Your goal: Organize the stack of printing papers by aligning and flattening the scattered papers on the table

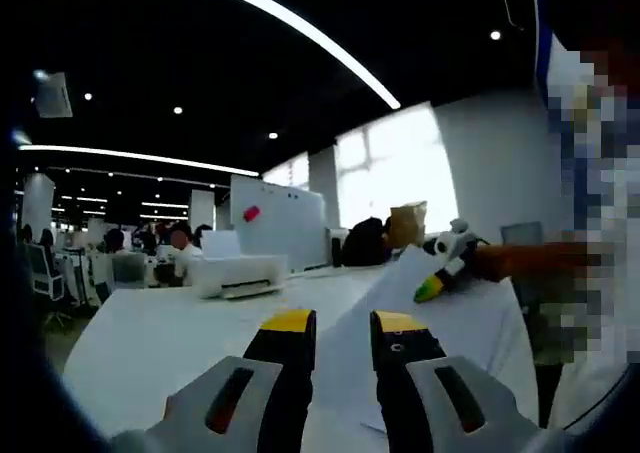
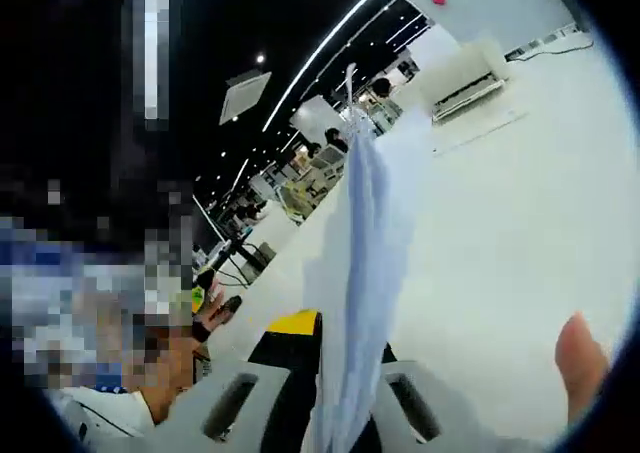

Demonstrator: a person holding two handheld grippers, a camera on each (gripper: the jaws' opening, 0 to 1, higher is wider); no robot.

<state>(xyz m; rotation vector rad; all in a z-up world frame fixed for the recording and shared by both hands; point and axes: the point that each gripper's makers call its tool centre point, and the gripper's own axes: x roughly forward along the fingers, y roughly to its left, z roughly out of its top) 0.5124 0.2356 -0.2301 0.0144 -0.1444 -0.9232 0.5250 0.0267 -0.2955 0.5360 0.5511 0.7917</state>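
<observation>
Gripping the papers [image 2: 365,273] edge-up, right gripper [image 2: 335,348] tilts sideways.

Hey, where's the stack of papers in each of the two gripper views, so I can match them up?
Left gripper view: the papers rise from between the left gripper jaws toward the right gripper.
Right gripper view: the papers stand edge-on at centre, clamped.
Shared landmark: the white printer on the table.

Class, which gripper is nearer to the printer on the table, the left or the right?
Left, I judge. The left gripper points across the table toward the printer. The right gripper, shut on the papers, has the printer looking farther away.
</observation>
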